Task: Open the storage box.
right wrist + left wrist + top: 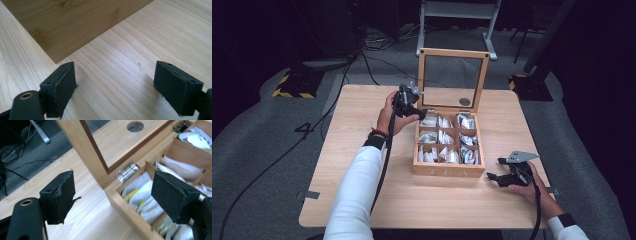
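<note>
The left gripper (424, 111) hung spread wide over the tea box's (449, 171) back-left compartment, probably to pick a sachet (140, 195). The right gripper (495, 169), also parted, rested aside, leaving room.

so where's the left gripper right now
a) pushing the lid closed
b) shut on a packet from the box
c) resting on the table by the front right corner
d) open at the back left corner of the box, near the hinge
d: the left gripper is at the wooden box's back left corner, jaws apart with nothing between them, the hinge just ahead and the lid upright.
</note>
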{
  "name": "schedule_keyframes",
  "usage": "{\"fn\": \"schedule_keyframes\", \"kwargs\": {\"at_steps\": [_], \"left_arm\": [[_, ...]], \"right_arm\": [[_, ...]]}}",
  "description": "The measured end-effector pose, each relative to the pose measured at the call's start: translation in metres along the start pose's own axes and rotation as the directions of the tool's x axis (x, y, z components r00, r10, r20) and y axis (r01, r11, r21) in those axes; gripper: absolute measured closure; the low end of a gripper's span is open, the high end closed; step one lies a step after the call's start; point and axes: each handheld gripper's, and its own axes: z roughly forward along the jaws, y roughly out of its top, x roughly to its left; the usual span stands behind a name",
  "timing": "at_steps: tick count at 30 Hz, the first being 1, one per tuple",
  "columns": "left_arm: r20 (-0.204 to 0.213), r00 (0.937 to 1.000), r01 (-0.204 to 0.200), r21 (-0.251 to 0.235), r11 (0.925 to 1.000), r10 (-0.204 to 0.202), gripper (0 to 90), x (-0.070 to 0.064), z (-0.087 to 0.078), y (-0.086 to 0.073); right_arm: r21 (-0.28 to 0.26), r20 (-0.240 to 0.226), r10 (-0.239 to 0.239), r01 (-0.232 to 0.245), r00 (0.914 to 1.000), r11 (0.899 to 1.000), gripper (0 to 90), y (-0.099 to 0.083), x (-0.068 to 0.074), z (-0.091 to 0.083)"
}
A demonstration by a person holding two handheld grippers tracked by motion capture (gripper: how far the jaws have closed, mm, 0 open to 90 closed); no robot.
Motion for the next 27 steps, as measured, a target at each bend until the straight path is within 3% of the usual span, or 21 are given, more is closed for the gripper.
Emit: {"fn": "schedule_keyframes", "kwargs": {"at_steps": [6,14,21,27], "left_arm": [[-0.019,0.9993,-0.032,-0.013,0.9994,0.032,19.4,0.001,-0.029,-0.019],[-0.039,0.997,-0.067,-0.009,0.9977,0.067,17.6,0.0,-0.05,-0.041],[-0.052,0.9931,-0.105,0.011,0.9945,0.105,17.6,-0.008,-0.071,-0.072],[-0.04,0.9938,-0.103,0.034,0.9942,0.104,17.6,-0.014,-0.079,-0.105]], "right_arm": [[0.001,0.006,0.003,-0.003,1.0,1.0,17.9,0.0,0.0,0.0],[0.001,0.023,0.019,-0.019,0.9995,1.0,17.9,0.0,0.002,0.0],[0.019,0.031,0.024,-0.025,0.9992,1.0,17.9,0.001,0.002,-0.001],[0.047,0.017,0.02,-0.021,0.9996,0.999,20.2,0.003,0.003,-0.004]]}}
